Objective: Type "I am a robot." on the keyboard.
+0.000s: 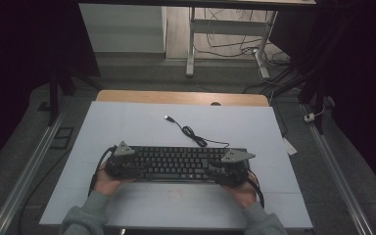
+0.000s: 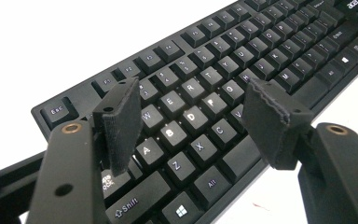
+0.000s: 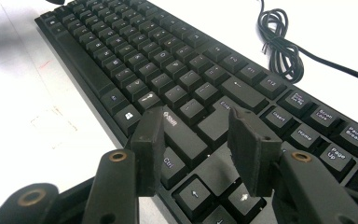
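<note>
A black keyboard [image 1: 176,161] lies lengthwise on the white board [image 1: 127,122], and a hand holds a gripper at each of its ends. In the left gripper view, my left gripper [image 2: 191,116] hangs open just above the left letter keys [image 2: 191,115], with nothing pinched. My right gripper [image 3: 198,126] is open too, its jaws over the right Shift and Ctrl keys [image 3: 172,165] near the arrow keys. In the high view the left gripper [image 1: 127,164] sits over the keyboard's left end and the right gripper [image 1: 225,169] over its right end.
The keyboard's black cable [image 1: 193,134] runs in a loose coil behind the keyboard and ends in a USB plug [image 1: 168,117]; the coil [image 3: 279,42] lies just beyond the function keys. A wooden table edge [image 1: 181,97] borders the board at the back. Metal rails flank both sides.
</note>
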